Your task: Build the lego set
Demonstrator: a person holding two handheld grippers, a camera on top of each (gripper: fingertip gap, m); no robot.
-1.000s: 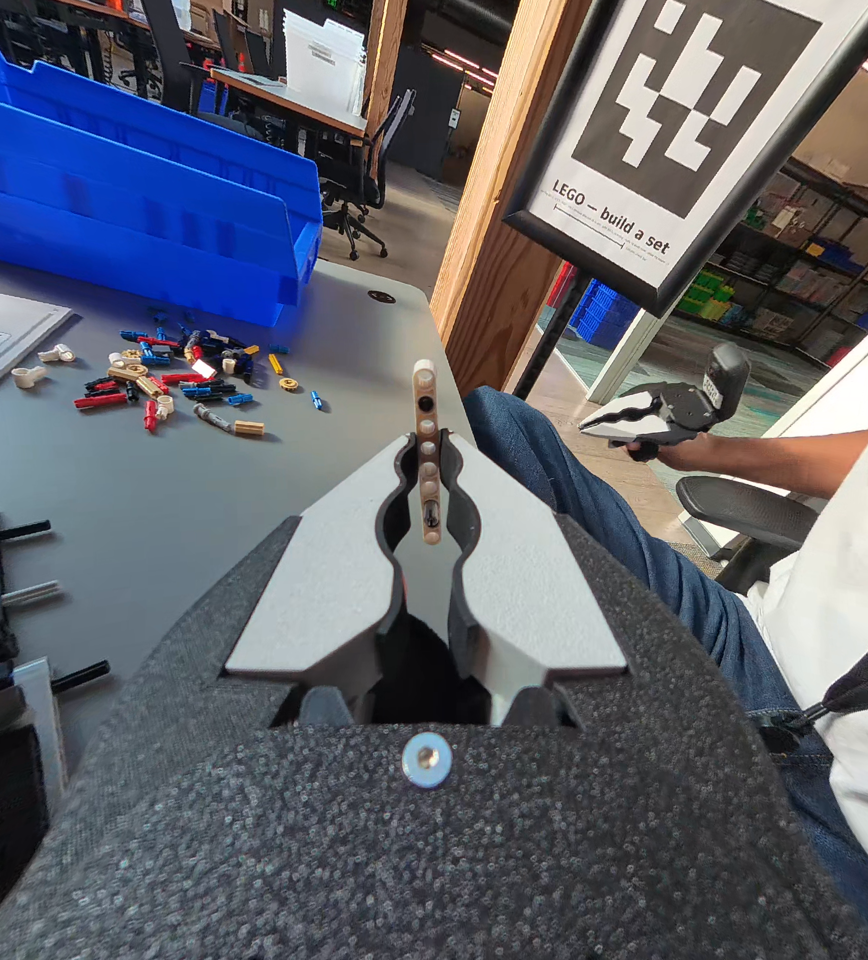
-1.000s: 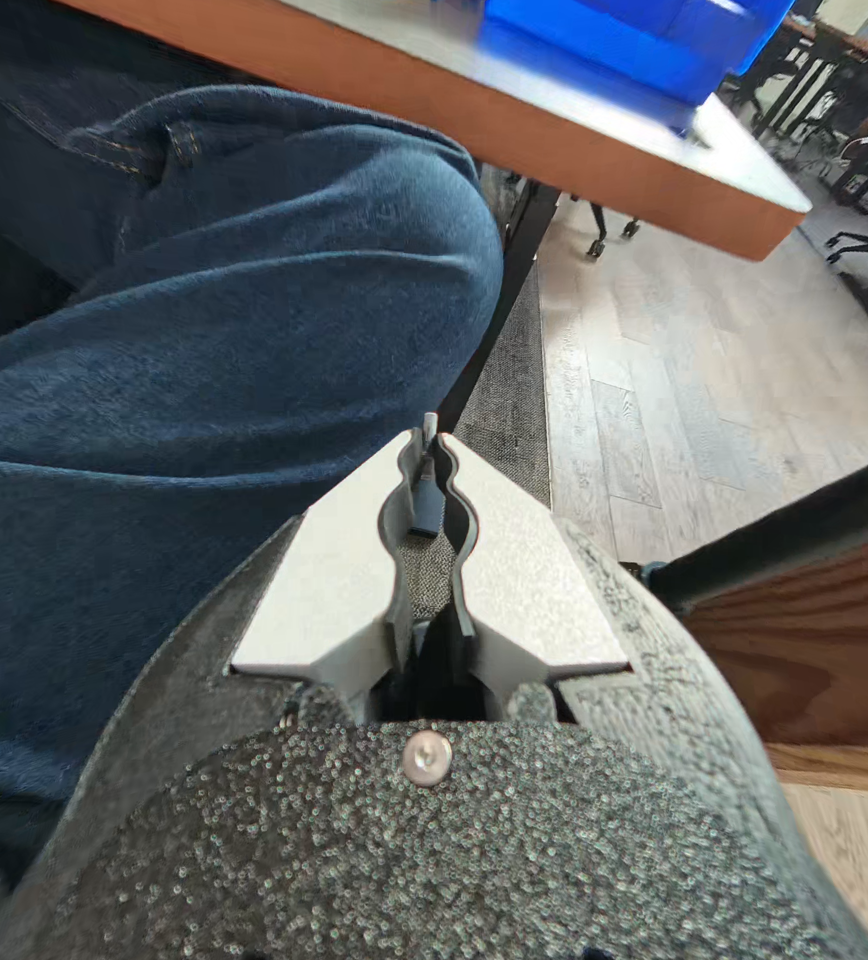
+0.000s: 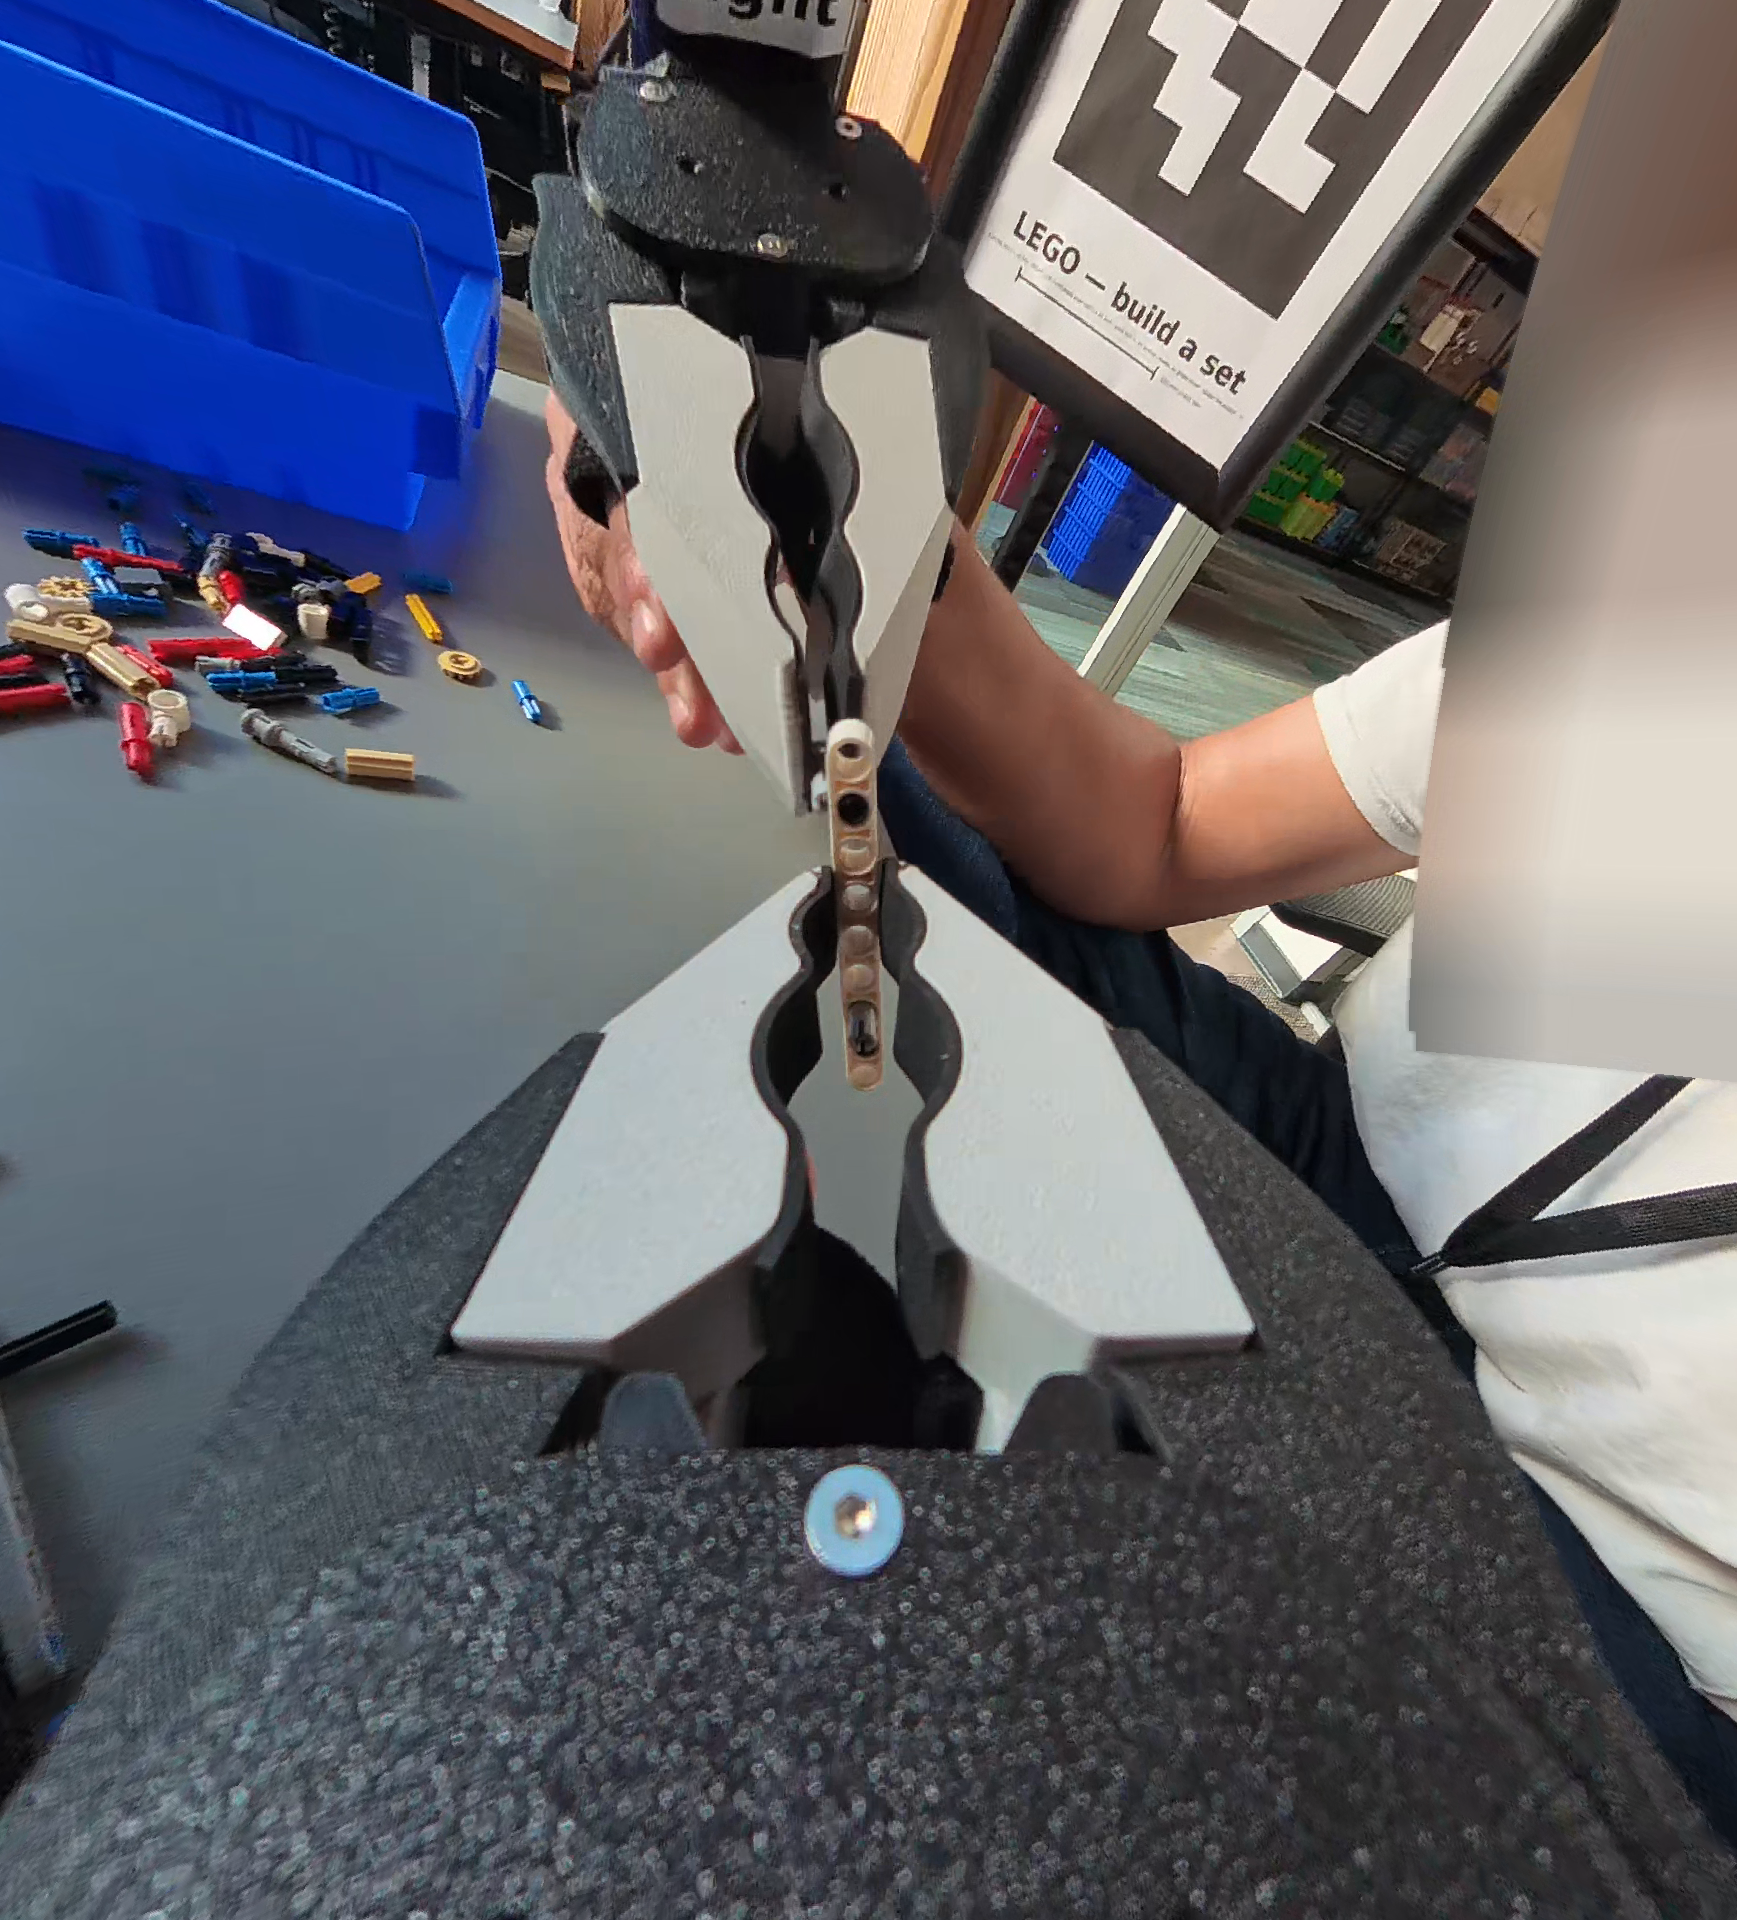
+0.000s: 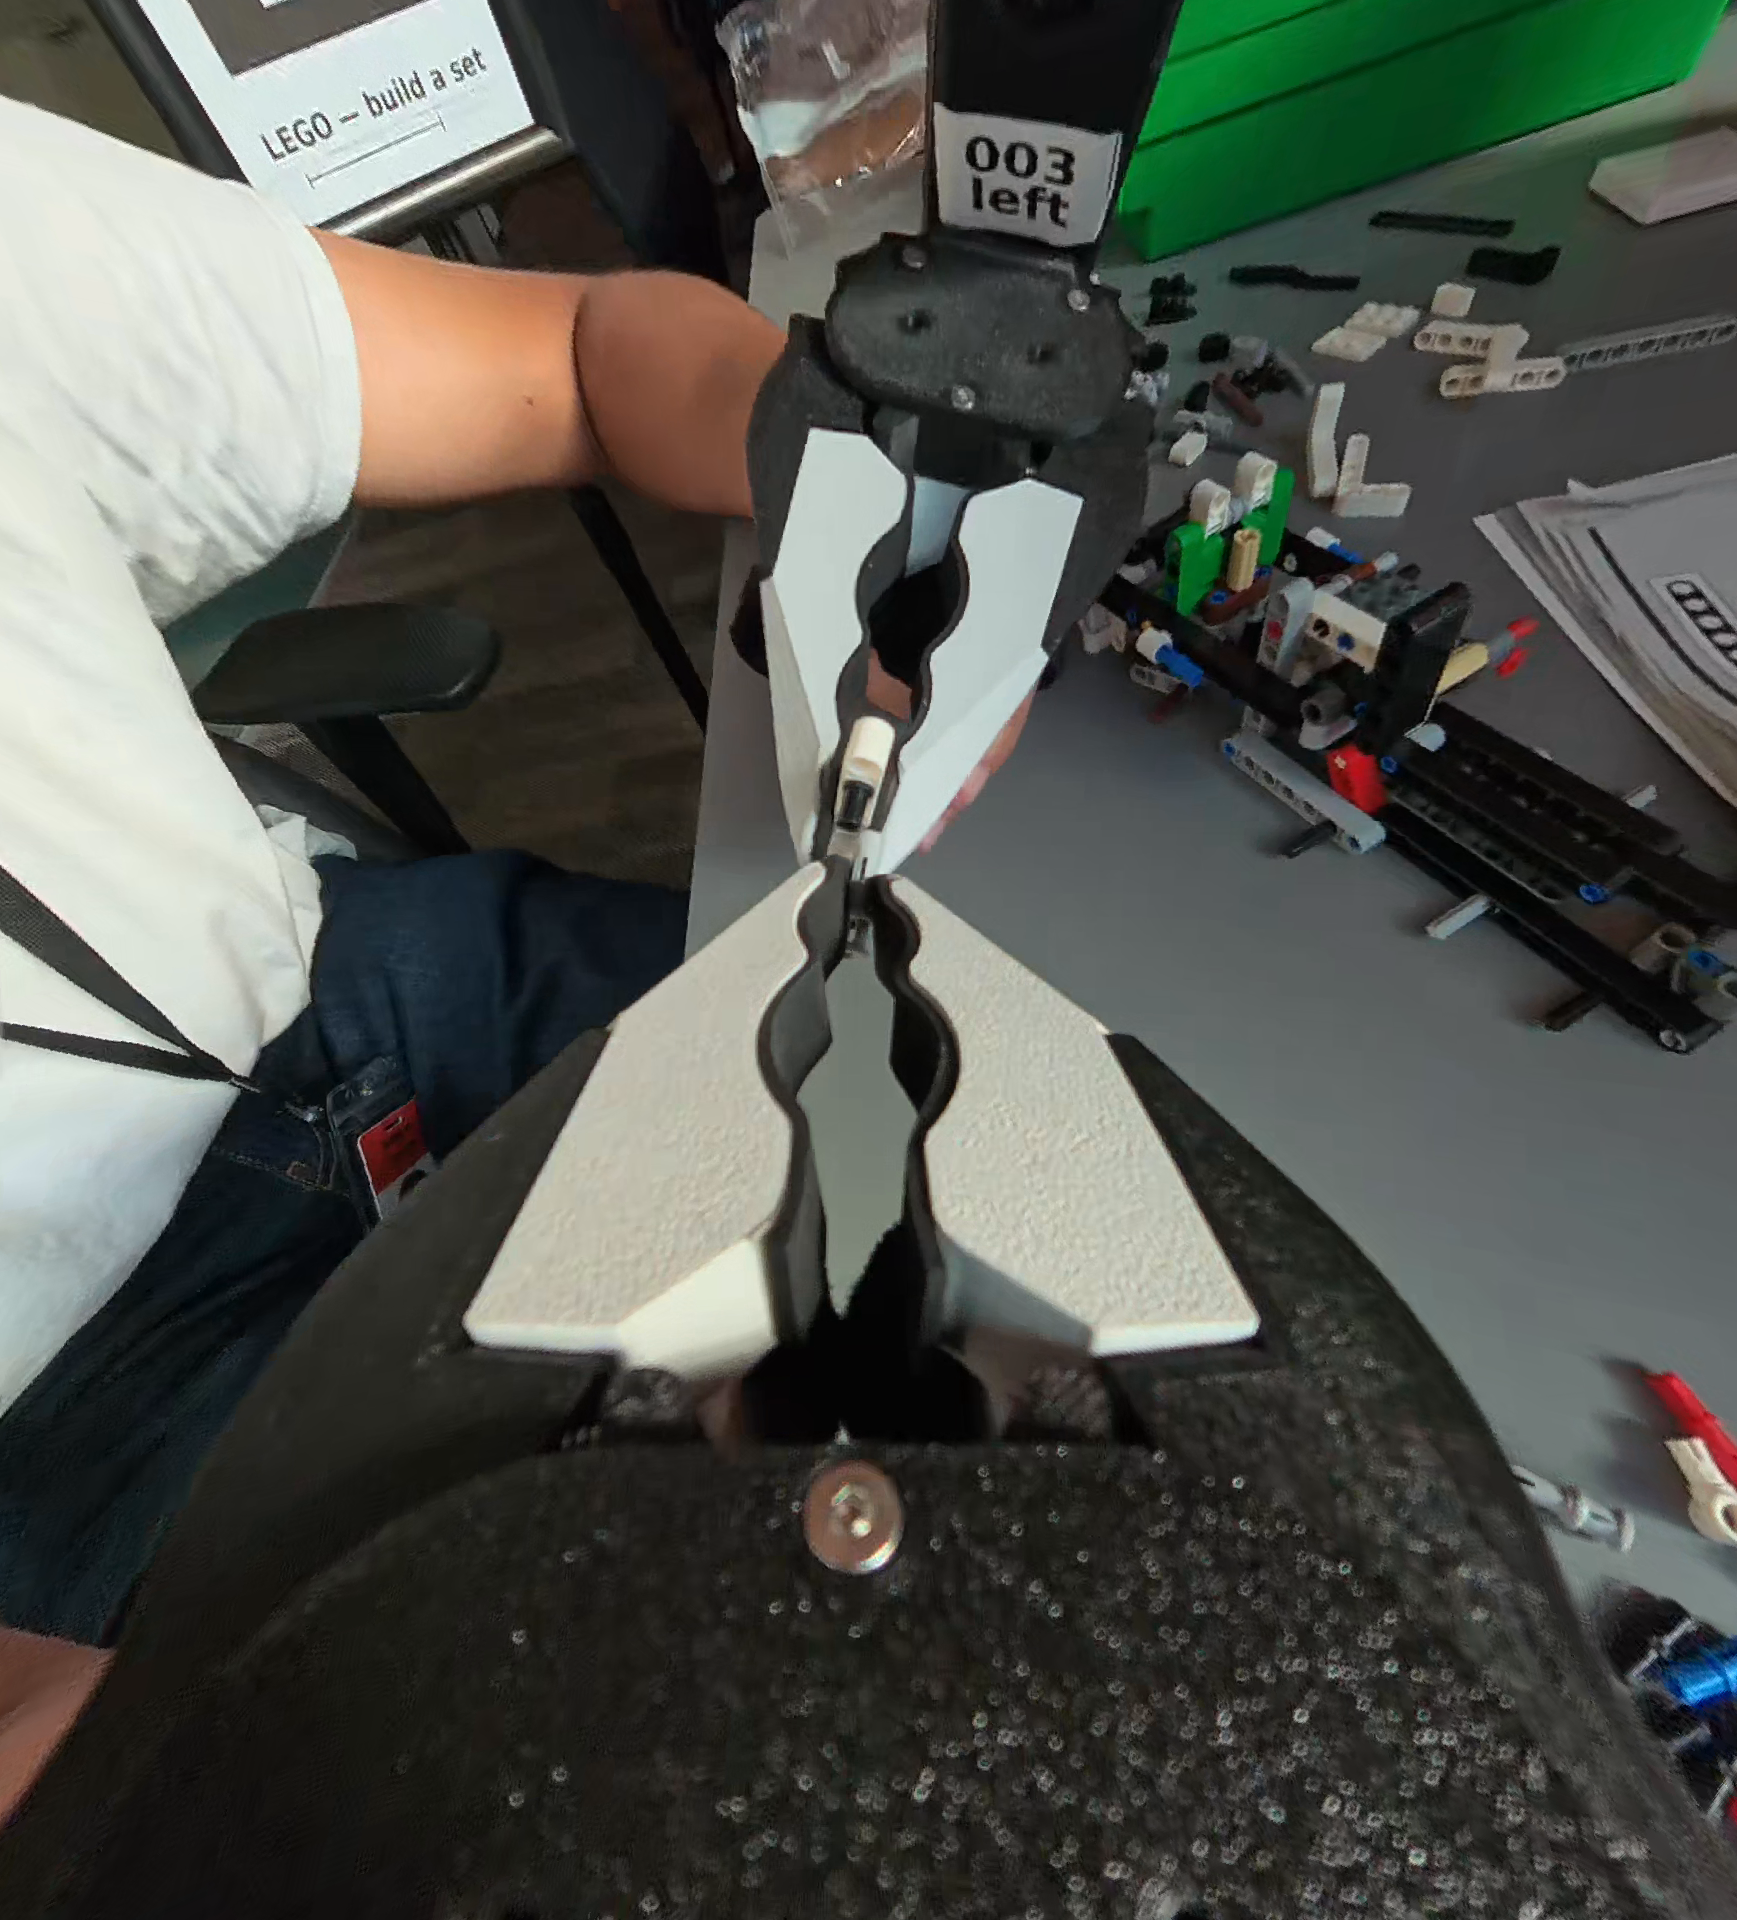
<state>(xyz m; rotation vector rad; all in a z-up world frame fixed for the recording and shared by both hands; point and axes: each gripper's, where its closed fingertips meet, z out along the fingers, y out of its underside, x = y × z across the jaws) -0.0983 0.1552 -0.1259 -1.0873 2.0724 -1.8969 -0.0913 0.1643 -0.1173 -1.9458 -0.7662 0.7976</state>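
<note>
The left gripper (image 3: pixel 859 894) clamps a tan, hole-lined plastic beam (image 3: pixel 856 904) upright above the grey table (image 3: pixel 272 987), its top end meeting the right gripper (image 3: pixel 828 769) tip to tip.

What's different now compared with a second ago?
The right gripper came up from beside the person's knee and now meets the left gripper tip to tip at the tan beam. It still pinches a small dark piece. The left gripper kept hold of the beam.

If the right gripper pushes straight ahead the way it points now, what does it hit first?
Most likely the tan holed beam held in the left gripper. The right gripper, shut on a small dark pin, points tip to tip at it; whether they already touch is unclear.
</note>
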